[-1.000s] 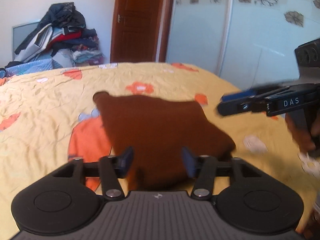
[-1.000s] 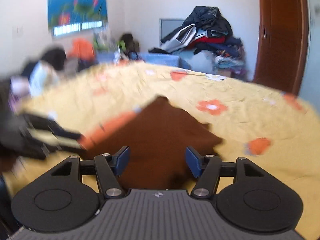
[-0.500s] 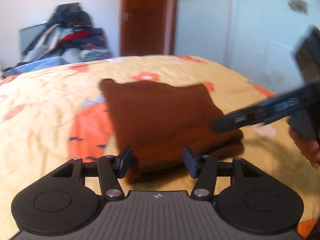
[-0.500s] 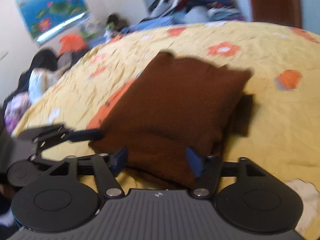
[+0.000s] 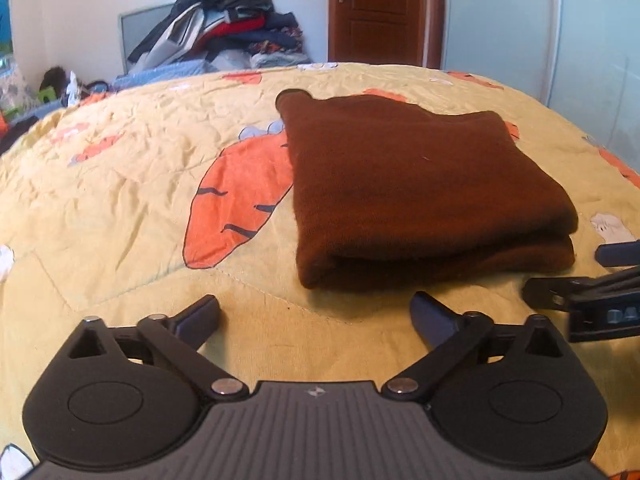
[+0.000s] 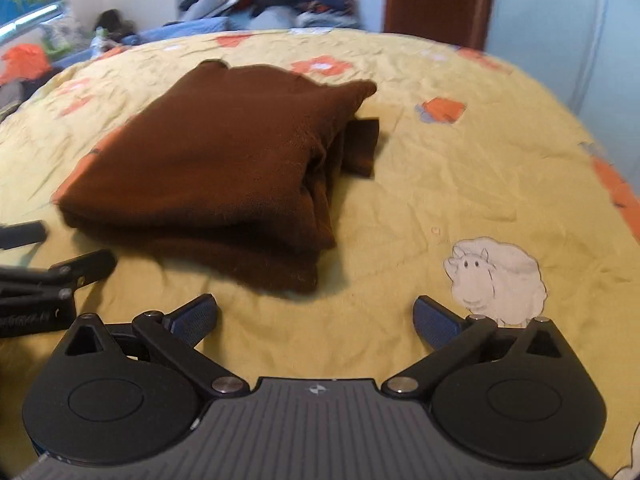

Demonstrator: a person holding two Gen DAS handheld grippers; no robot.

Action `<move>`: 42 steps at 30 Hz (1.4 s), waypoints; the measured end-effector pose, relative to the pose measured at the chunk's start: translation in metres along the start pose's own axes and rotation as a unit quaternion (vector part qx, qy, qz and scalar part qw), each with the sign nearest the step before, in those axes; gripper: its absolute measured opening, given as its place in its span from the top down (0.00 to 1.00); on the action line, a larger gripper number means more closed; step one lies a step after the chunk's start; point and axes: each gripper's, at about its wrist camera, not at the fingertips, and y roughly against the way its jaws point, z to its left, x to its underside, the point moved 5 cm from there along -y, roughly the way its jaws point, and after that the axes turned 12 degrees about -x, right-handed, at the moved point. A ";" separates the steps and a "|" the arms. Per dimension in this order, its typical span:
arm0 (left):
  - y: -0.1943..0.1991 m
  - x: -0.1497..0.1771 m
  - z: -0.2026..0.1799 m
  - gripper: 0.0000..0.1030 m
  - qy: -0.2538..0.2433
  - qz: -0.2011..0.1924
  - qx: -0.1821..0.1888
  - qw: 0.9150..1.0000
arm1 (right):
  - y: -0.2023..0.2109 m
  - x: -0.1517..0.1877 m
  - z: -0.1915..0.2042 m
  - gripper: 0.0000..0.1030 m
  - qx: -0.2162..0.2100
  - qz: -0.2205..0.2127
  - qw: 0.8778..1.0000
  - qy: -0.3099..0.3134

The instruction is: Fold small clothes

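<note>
A: Opening, both of them. Left claw [image 5: 316, 312] jaws have just spread wide, nothing between them, only yellow bed cover [image 5: 120, 208] under the gap. Right claw [image 6: 314, 314] the same: jaws just opened wide, nothing held

B: And half a second back?

A: Jaws were narrower and the brown cloth filled the gap in both wrist views. Now the folded brown garment [image 5: 420, 184] lies flat on the bed just ahead of both claws, apart from the fingertips [image 5: 200, 312]

B: Reading for the task?

A: My judgement: a release after a fold. Near edge shows stacked layers, tidy on the left side. On the right side a dark flap [image 6: 362, 148] sticks out from under the stack, so it may want tucking

B: Containers?

A: None seen. No basket or box on the bed. Farther off, a loose heap of clothes [image 5: 224, 24] by the wall, then the wooden door [image 5: 376, 12]
</note>
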 end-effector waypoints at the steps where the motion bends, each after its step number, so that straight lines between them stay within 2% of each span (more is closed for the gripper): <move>1: -0.001 0.000 0.000 0.00 -0.002 -0.001 0.001 1.000 | -0.004 0.000 0.003 0.00 0.007 -0.012 1.000 0.001; 3: 0.000 0.003 0.000 0.00 -0.001 -0.002 0.000 1.000 | -0.009 0.000 0.006 0.00 0.009 -0.044 0.999 0.004; 4: 0.000 0.003 -0.001 0.00 -0.001 -0.002 -0.002 1.000 | -0.011 -0.002 0.007 0.00 0.010 -0.046 0.999 0.005; 42: 0.002 0.004 -0.002 0.00 0.002 -0.004 -0.006 1.000 | -0.011 -0.006 0.005 0.00 0.005 -0.051 0.999 0.002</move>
